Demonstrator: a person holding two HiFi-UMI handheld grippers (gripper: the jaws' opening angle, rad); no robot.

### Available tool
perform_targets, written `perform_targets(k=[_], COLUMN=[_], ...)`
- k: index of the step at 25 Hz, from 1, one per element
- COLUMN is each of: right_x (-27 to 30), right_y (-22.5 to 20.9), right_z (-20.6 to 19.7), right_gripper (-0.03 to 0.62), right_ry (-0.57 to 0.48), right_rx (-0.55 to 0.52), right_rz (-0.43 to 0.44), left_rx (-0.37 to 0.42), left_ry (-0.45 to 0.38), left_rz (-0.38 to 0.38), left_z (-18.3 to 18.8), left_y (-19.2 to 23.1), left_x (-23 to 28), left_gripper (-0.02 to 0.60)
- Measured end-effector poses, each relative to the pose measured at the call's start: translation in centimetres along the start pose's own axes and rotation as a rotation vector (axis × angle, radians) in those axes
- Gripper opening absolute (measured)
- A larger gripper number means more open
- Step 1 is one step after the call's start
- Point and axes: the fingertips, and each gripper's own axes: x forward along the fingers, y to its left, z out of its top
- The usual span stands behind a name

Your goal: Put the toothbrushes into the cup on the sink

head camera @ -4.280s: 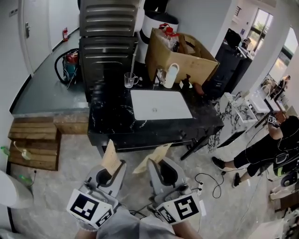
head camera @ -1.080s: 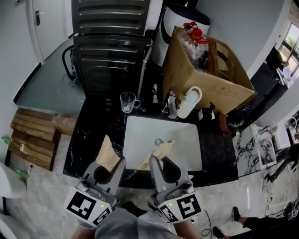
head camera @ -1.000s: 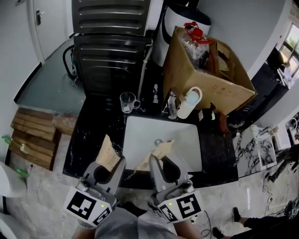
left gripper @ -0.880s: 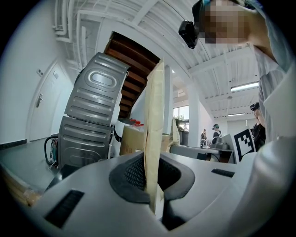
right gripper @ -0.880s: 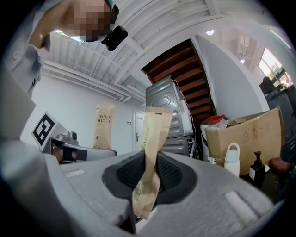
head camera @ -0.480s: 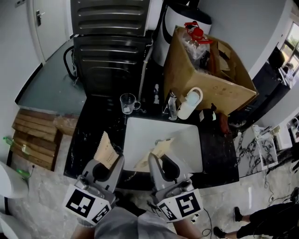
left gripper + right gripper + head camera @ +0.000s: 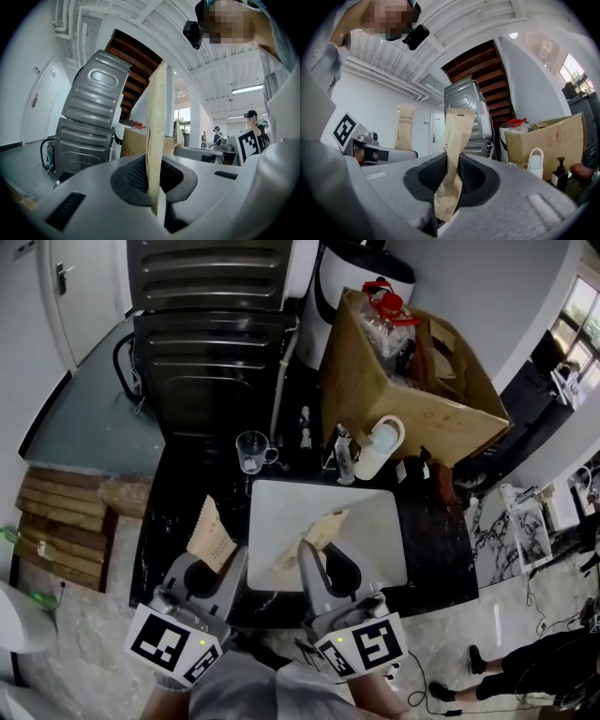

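Transport is the step in hand: the left gripper (image 7: 218, 563) is clamped on one paper-sleeved toothbrush (image 7: 210, 534), the right gripper (image 7: 313, 561) on another (image 7: 317, 538) — both held level, side by side, at the sink's (image 7: 380, 507) near edge. The glass cup (image 7: 250, 451) stands on the tabletop (image 7: 178, 512) by the sink's far left corner. Next, probably, a reach forward and a tip end-down into the cup.

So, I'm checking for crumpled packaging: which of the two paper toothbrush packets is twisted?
The packet held by the right gripper: it twists and bends just above the pinch. The other packet, in the left gripper, stands flat and straight.
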Motion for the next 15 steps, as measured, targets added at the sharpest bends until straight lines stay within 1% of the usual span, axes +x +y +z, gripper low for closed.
perform_targets(k=[7, 15], right_x=[2.5, 5.6], right_y=[0.2, 0.3], right_z=[0.0, -0.2], right_gripper=[0.069, 0.069], right_ry=[0.001, -0.001], right_rx=[-0.018, -0.048], right_rz=[-0.014, -0.007], left_rx=[-0.003, -0.011], left_ry=[-0.005, 0.000], left_rz=[-0.013, -0.001], left_z=[0.4, 0.1], left_y=[2.2, 4.5], left_x=[0.3, 0.1], left_gripper=[0.009, 0.009])
